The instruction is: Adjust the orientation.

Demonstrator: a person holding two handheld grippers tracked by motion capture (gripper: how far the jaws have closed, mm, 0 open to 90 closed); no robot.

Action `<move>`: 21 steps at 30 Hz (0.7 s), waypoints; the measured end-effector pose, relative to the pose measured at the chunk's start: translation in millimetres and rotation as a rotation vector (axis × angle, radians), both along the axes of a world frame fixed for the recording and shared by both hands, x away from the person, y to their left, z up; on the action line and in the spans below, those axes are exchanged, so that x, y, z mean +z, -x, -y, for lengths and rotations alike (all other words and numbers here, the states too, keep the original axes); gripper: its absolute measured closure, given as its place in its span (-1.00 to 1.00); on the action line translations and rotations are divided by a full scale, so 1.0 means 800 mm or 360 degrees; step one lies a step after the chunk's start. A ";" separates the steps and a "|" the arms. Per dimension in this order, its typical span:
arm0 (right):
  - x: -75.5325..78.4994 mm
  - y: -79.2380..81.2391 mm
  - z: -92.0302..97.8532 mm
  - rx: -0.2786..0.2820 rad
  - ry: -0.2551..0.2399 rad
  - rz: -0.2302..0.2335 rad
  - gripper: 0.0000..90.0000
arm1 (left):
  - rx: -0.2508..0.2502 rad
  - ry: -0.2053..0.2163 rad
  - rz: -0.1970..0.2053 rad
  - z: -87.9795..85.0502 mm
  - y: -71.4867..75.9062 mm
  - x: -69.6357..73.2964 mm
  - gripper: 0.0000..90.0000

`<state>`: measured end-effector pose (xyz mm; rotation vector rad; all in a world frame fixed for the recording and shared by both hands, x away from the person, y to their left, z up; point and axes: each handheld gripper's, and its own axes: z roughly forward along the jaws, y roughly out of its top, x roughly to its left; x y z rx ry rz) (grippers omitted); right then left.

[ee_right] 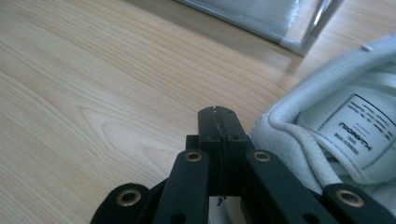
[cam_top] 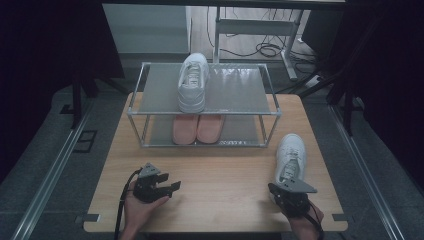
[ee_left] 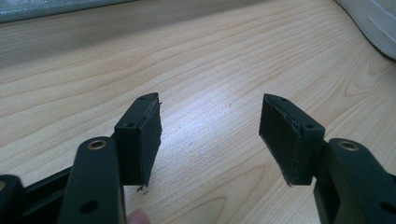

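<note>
Two tongs: left tongs apart, right tongs together beside label-bearing white shoe.

Wooden table bearing a two-tier shoe rack and one loose shoe.

The table has a pale wood-grain top with rounded corners and stands on a grey floor. The metal-framed rack rests on its far half, its feet on the wood. The rack's upper shelf carries one white sneaker, toe pointing away; the lower shelf carries a pair of pink shoes side by side, touching. A second white sneaker lies directly on the tabletop at the right, just beside the rack's near right leg, its heel toward the near edge.
</note>
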<state>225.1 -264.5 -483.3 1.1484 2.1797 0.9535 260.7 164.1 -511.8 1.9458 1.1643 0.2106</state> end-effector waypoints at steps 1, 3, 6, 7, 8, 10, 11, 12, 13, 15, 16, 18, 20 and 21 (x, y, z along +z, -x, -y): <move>0.000 0.001 0.003 -0.0004 -0.0006 -0.0003 1.00 | 0.0001 0.0001 0.0000 0.000 0.000 0.000 -0.12; 0.001 0.003 0.008 -0.0013 -0.0012 -0.0002 1.00 | 0.0001 0.0001 -0.0001 0.000 0.000 0.000 -0.12; 0.001 0.006 0.017 -0.0032 -0.0022 -0.0003 1.00 | -0.0001 0.0001 0.0000 0.001 0.000 0.000 -0.12; 0.001 0.007 0.019 -0.0039 -0.0025 -0.0004 1.00 | -0.0001 0.0001 0.0001 0.001 0.000 0.000 -0.12; 0.001 0.008 0.022 -0.0043 -0.0026 -0.0003 1.00 | -0.0001 0.0001 0.0001 0.001 0.000 0.000 -0.12; 0.002 0.010 0.028 -0.0051 -0.0034 -0.0010 1.00 | -0.0001 0.0001 0.0000 0.001 0.000 0.000 -0.12; 0.002 0.011 0.030 -0.0055 -0.0033 -0.0011 1.00 | -0.0001 0.0000 0.0000 0.001 0.000 0.000 -0.12; 0.002 0.012 0.033 -0.0064 -0.0032 -0.0008 1.00 | -0.0001 0.0000 0.0000 0.001 0.000 0.000 -0.12; 0.002 0.013 0.035 -0.0069 -0.0036 -0.0010 1.00 | -0.0002 -0.0001 0.0000 0.001 0.000 0.000 -0.12; 0.002 0.013 0.040 -0.0079 -0.0043 -0.0013 1.00 | -0.0004 0.0000 0.0000 0.001 0.000 0.000 -0.12; 0.002 0.013 0.042 -0.0081 -0.0042 -0.0014 1.00 | -0.0004 0.0001 0.0001 0.001 0.000 0.000 -0.12; 0.003 0.013 0.046 -0.0098 -0.0040 -0.0018 1.00 | -0.0005 -0.0001 0.0003 0.000 0.000 0.000 -0.12; 0.002 0.012 0.052 -0.0111 -0.0049 -0.0020 1.00 | -0.0004 -0.0003 0.0002 0.000 0.000 0.000 -0.12; 0.003 0.012 0.056 -0.0115 -0.0058 -0.0022 1.00 | -0.0005 -0.0006 0.0000 0.000 0.000 0.000 -0.12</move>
